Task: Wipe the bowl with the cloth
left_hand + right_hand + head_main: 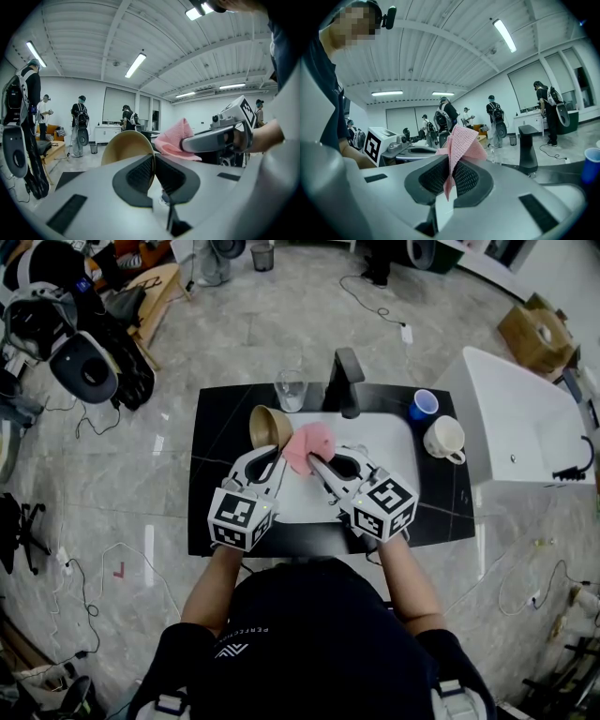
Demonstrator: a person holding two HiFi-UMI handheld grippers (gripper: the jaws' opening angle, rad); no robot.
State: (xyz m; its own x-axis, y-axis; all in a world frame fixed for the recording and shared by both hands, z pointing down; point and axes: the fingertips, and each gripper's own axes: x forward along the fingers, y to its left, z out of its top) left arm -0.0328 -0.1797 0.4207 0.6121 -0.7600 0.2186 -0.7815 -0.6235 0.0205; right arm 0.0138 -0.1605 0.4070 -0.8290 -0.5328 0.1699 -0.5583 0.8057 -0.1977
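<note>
Left gripper (270,457) clamps the tan bowl (270,426) by its rim, tipped on edge; right gripper (316,465) pinches a pink cloth (309,442) just right of it, over the white sink (392,448).

The head view looks steeply down on the desk (211,456) from overhead. The gripper views sit low behind the left claw (153,172) and right claw (450,176), looking close along them across the room. All three share the cloth (309,444); two, the bowl (270,426).
</note>
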